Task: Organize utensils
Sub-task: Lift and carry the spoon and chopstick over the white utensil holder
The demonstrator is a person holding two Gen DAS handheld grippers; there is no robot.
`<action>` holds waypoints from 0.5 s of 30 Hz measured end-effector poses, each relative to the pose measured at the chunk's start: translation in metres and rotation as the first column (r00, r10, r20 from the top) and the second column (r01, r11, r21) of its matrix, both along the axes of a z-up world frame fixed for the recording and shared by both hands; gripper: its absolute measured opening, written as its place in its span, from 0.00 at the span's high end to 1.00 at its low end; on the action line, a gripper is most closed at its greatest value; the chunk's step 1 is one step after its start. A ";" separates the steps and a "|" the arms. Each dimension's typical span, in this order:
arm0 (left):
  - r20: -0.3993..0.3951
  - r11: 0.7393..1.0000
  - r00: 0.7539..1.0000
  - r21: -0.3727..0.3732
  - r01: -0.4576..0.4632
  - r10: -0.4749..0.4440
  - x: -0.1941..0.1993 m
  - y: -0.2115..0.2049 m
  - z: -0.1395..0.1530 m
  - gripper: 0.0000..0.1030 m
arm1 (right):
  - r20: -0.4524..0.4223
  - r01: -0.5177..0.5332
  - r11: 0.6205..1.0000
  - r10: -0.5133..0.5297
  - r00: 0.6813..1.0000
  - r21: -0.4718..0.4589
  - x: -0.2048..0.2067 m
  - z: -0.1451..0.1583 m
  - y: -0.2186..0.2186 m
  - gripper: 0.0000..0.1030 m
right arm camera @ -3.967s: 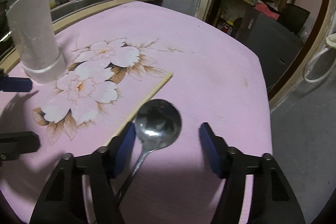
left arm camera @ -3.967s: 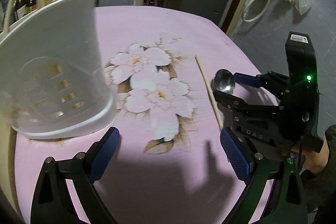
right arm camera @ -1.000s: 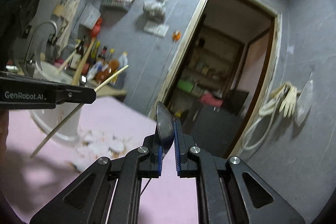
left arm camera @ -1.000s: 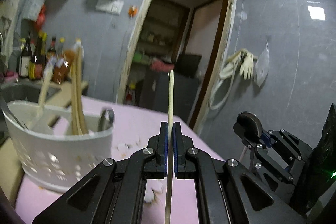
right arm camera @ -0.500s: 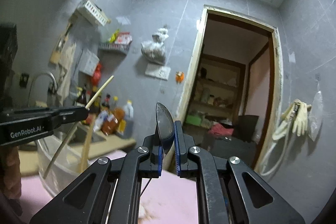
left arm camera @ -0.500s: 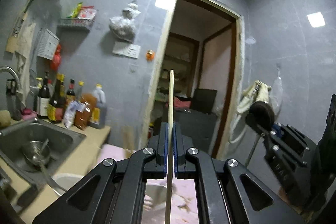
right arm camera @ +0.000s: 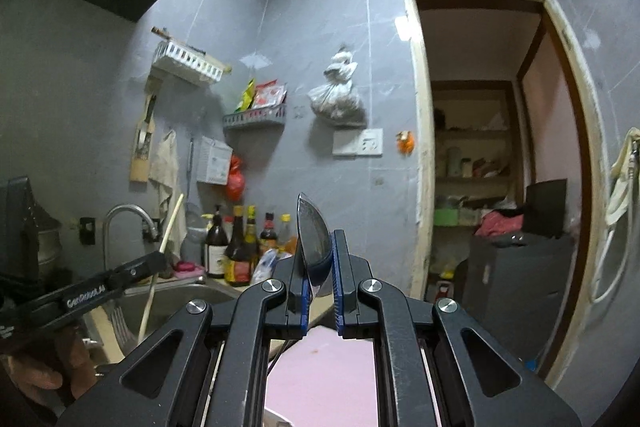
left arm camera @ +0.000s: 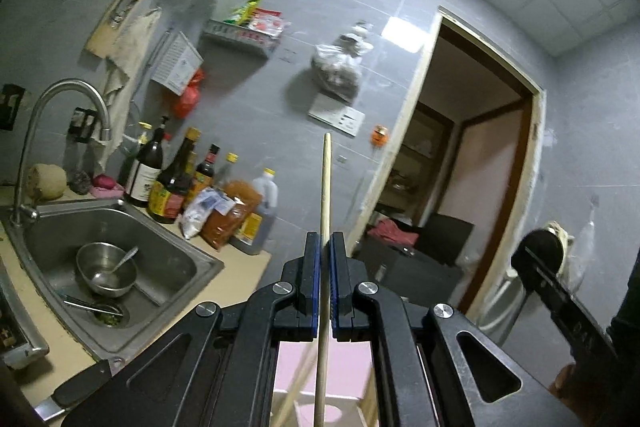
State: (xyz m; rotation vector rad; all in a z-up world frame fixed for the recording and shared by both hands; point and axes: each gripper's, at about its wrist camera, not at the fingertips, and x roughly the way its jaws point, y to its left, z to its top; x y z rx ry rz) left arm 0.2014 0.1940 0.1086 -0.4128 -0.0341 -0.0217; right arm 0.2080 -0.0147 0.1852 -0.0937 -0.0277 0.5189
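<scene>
My left gripper [left arm camera: 325, 247] is shut on a pale wooden chopstick [left arm camera: 325, 187], which stands upright between the blue pads and runs down past the frame's bottom edge. That same chopstick [right arm camera: 168, 227] and the left gripper [right arm camera: 158, 261] appear at the left of the right wrist view. The right gripper [right arm camera: 320, 247] is shut on a metal spoon [right arm camera: 314, 243], bowl edge-on and pointing up, with its thin handle hanging below the fingers. In the left wrist view the right gripper [left arm camera: 538, 255] shows at the right edge. The white utensil holder [left arm camera: 316, 405] is barely visible low between the left gripper's arms.
A steel sink [left arm camera: 108, 267] with a bowl, a spoon and a tap [left arm camera: 60, 115] lies to the left. Sauce bottles [left arm camera: 176, 183] crowd the counter behind it. The pink tablecloth [right arm camera: 320, 375] shows below. An open doorway [right arm camera: 496, 163] is on the right.
Both grippers rose and tilted up with their utensils held. The views swung from the table and white holder toward the wall, sink and ceiling, so the holder dropped almost out of sight.
</scene>
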 end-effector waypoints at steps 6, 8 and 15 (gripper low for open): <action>-0.023 0.999 0.999 0.019 -0.028 0.028 0.008 -0.001 -0.013 0.98 | -0.042 -0.006 0.999 0.004 0.999 -0.042 0.012 -0.020 0.014 0.93; -0.010 0.998 0.999 0.039 -0.052 0.052 0.006 -0.004 -0.018 0.98 | -0.052 -0.005 0.999 0.002 0.999 -0.055 0.015 -0.026 0.016 0.93; 0.013 0.995 0.998 0.072 -0.067 0.066 0.001 -0.011 -0.023 0.98 | -0.063 -0.009 0.996 0.003 0.998 -0.094 0.017 -0.040 0.025 0.93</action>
